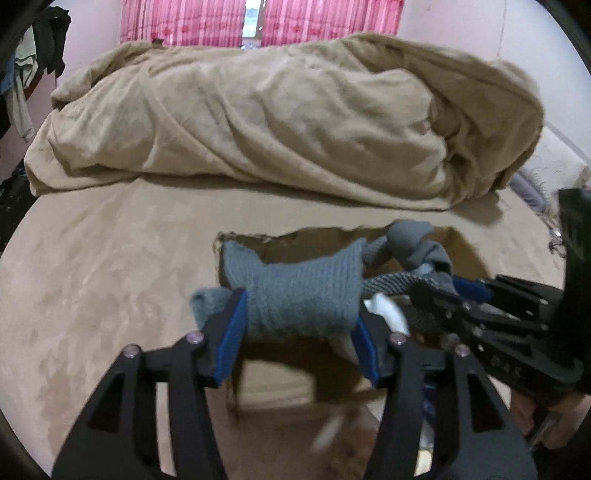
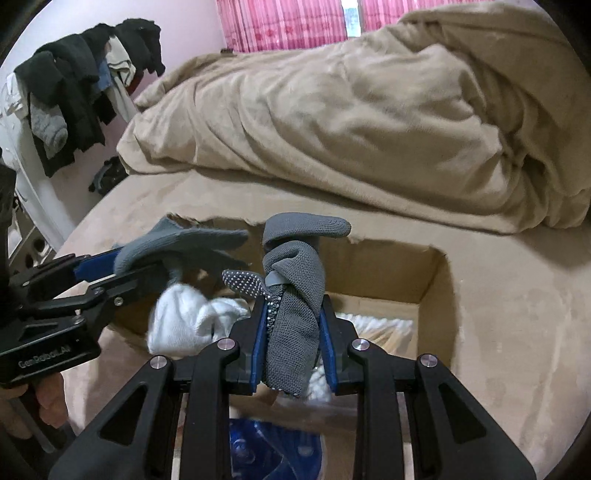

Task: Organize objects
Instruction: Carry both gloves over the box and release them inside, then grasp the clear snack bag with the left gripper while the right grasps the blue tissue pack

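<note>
Right wrist view — sock [image 2: 291, 325] above box rim [image 2: 432, 280].

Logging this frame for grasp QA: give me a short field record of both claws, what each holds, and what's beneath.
left claw: shut on blue-grey knit sock
right claw: shut on grey dotted-grip sock
beneath: open cardboard box on bed
box contents: white cloth; other items unclear
background: tan blanket, pink curtains

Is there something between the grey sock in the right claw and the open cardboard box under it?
Nothing visible blocks it. The grey sock hangs in the right claw above the open cardboard box, which already holds white cloth.
</note>
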{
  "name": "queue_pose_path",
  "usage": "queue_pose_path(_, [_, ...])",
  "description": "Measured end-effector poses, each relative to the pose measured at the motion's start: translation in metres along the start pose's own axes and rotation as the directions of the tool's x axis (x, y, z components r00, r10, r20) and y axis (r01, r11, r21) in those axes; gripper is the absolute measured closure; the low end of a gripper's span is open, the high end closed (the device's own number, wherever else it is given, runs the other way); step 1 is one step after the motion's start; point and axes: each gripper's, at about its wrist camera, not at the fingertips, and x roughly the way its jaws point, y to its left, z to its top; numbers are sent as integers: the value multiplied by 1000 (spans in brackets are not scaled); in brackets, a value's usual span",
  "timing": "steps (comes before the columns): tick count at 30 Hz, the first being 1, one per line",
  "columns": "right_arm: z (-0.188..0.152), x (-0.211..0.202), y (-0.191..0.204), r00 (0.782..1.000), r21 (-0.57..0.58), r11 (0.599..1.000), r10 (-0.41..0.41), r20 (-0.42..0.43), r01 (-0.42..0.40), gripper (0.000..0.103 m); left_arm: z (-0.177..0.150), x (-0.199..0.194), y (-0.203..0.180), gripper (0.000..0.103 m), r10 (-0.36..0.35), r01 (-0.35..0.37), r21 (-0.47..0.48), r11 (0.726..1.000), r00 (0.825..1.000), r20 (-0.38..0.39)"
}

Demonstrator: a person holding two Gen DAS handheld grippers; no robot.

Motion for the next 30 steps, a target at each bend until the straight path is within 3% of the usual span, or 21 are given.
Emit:
queue_pose_path(6, [-3,15,-1,999,2,1000,-3,-37,3,73,10,0,3,29,-31,30,-32,999,999,-18])
queue_pose_path(11, [2,-3,3,1000,-14,1000,-8,-13,8,42,15,-38,3,13,-6,9,-47,999,999,52])
queue_pose_path(18, [1,-58,9,998,-14,998,-58,37,59,41,6,-115,6,12,12,-2,-77,997,991,131])
queue_pose_path(28, [-31,-149,29,993,-27,995,-96,69,98,40,-24,-215,-16,9,-3,11,-43,999,982,187])
queue_pose_path(30, [-37,-170,31,991,-12,995,-97,89,99,35,-33,-226,-23,6,-5,12,-35,999,981,194])
